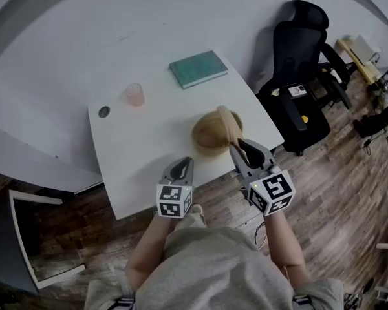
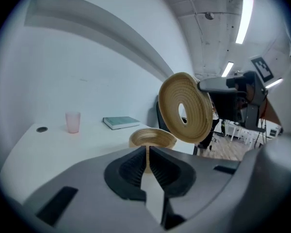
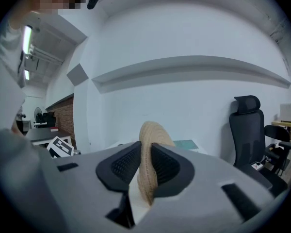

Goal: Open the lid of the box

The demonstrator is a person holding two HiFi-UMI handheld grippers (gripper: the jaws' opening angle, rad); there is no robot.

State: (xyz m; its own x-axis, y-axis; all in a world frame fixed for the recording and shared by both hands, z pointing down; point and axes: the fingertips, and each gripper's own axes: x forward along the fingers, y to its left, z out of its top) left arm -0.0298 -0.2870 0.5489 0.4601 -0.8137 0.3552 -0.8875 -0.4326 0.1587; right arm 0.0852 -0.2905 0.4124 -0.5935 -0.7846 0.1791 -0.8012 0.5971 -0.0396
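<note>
A round woven box [image 1: 211, 135] stands uncovered near the front right of the white table [image 1: 149, 147]. Its woven lid [image 1: 229, 126] is held up on edge over the box's right side, with my right gripper [image 1: 236, 146] shut on its rim. In the right gripper view the lid [image 3: 153, 130] is pinched between the two pads of the right gripper [image 3: 146, 152]. In the left gripper view the box [image 2: 152, 137] sits just ahead and the lid [image 2: 184, 108] hangs above it. My left gripper [image 1: 186, 163] is shut and empty at the table's front edge, just left of the box.
A pink cup [image 1: 134, 94] and a dark round grommet [image 1: 104, 112] are at the table's left rear, with a green book [image 1: 198, 68] at the far corner. A black office chair [image 1: 301, 102] stands close to the table's right side.
</note>
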